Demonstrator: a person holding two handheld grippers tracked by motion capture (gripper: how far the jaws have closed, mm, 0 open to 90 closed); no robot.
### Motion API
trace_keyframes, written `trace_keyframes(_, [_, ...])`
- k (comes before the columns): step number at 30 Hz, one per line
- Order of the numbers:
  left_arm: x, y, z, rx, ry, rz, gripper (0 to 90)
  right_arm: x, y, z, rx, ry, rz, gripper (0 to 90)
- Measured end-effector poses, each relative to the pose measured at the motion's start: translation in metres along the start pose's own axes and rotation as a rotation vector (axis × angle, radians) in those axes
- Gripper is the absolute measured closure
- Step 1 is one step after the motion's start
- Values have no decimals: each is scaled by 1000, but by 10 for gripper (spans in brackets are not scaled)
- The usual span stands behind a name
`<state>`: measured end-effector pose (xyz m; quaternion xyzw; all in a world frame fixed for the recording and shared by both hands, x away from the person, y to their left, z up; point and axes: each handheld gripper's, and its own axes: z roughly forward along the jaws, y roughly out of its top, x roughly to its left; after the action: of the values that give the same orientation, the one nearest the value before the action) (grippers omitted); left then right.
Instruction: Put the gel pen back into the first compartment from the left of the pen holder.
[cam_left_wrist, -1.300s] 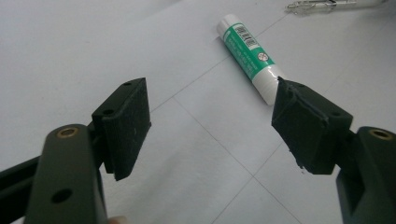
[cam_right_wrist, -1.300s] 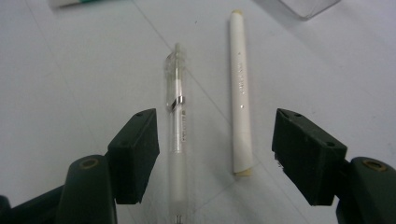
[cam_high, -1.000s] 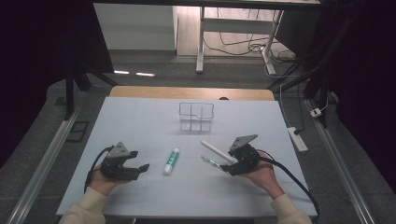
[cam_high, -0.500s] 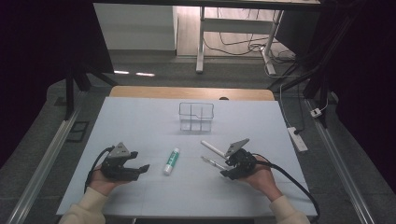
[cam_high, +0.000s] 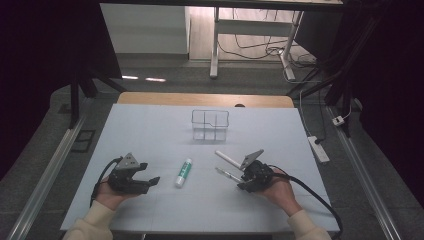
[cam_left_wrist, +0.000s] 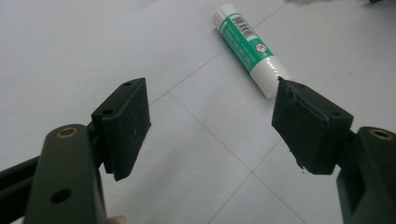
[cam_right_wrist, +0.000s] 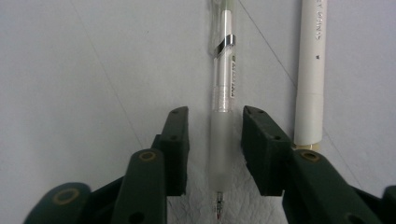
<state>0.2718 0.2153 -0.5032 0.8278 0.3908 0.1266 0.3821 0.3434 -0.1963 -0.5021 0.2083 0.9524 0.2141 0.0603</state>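
A clear white pen (cam_right_wrist: 223, 93) lies on the pale table between the jaws of my right gripper (cam_right_wrist: 215, 135). Those jaws have just been closing and stand narrow on both sides of the pen's grip, with a thin gap still showing on each side. A white marker (cam_right_wrist: 312, 70) lies parallel just beyond the right jaw. In the high view the right gripper (cam_high: 239, 181) sits low over the pen (cam_high: 223, 173), with the marker (cam_high: 227, 158) behind it. My left gripper (cam_high: 152, 181) rests open on the table. A green-and-white glue stick (cam_left_wrist: 247, 44) lies just ahead of it.
A small clear wire basket (cam_high: 210, 125) with compartments stands at the middle back of the table (cam_high: 150, 130). A power strip (cam_high: 318, 148) lies off the table's right edge. A cable trails from each gripper toward the near edge.
The right gripper has sunk slightly onto the pen and its jaws have narrowed around it. The left gripper and the glue stick have stayed put.
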Motion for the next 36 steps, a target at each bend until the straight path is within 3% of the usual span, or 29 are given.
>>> trace_keyframes(8, [0, 0, 1, 4, -1, 2, 281, 0, 0, -1, 6, -16, -15, 781])
trace_keyframes(14, [-1, -1, 1, 9, 2, 9, 281, 1, 0, -1, 8, -17, 5, 790])
trace_keyframes(23, [0, -1, 1, 11, 4, 10, 281, 1, 0, -2, 2, -31, -8, 794])
trace_keyframes(36, [-1, -1, 2, 10, 5, 13, 282, -3, 0, -16, -83, -21, 23, 795])
